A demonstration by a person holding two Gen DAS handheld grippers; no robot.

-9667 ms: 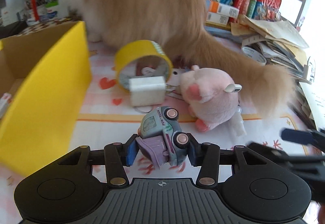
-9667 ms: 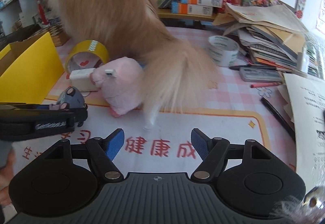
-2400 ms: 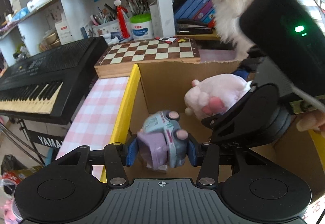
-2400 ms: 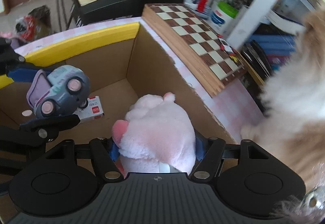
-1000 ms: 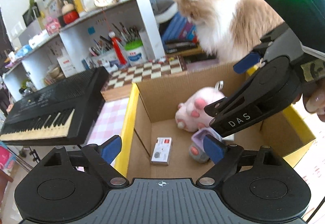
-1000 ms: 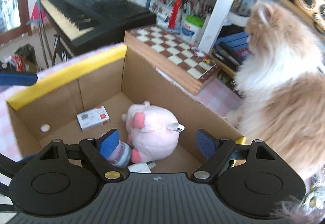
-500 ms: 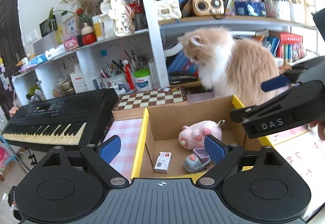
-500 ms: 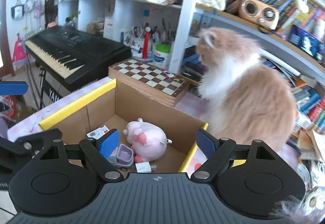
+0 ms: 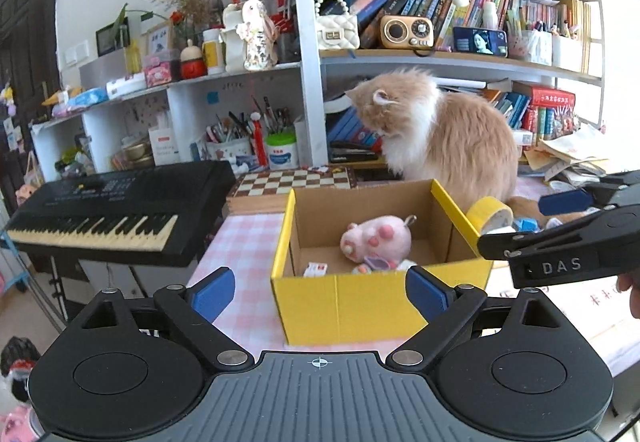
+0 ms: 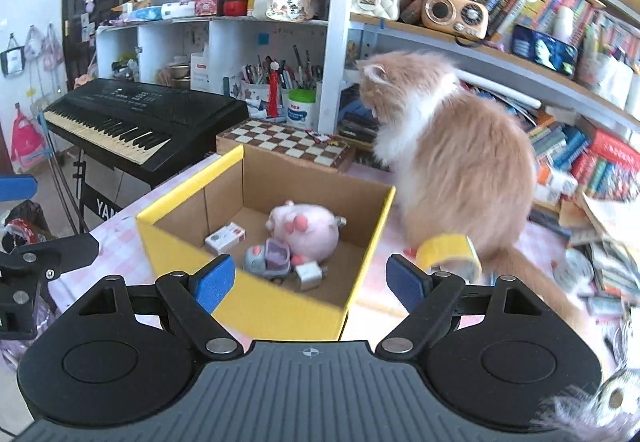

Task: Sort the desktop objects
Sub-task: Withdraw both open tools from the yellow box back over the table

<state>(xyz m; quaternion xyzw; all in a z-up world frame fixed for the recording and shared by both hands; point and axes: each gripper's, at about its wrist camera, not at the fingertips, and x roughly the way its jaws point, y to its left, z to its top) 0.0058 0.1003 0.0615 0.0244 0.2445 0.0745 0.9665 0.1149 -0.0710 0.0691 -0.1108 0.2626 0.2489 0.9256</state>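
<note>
A yellow cardboard box point(image 9: 380, 302) point(image 10: 192, 201) stands open on the pink checked table. Inside lie a pink plush pig point(image 9: 376, 240) point(image 10: 308, 228), a small grey and purple toy car point(image 10: 266, 260) point(image 9: 372, 265), a white charger cube point(image 10: 309, 276) and a small white and red carton point(image 10: 225, 238) point(image 9: 315, 269). My left gripper point(image 9: 319, 292) is open and empty, held back in front of the box. My right gripper point(image 10: 310, 282) is open and empty above the box's near corner. A roll of yellow tape point(image 10: 448, 252) point(image 9: 490, 213) stands on the table to the right of the box.
A fluffy orange and white cat point(image 10: 452, 161) point(image 9: 436, 137) sits right behind the box. A chessboard point(image 10: 284, 141) lies behind it, a black keyboard point(image 9: 116, 209) stands at the left. Book and paper stacks point(image 10: 592, 181) crowd the right side under packed shelves.
Both grippers have pulled further back and up from the box, open and empty. The pig and toy car stay in the box. The tape roll has come into view.
</note>
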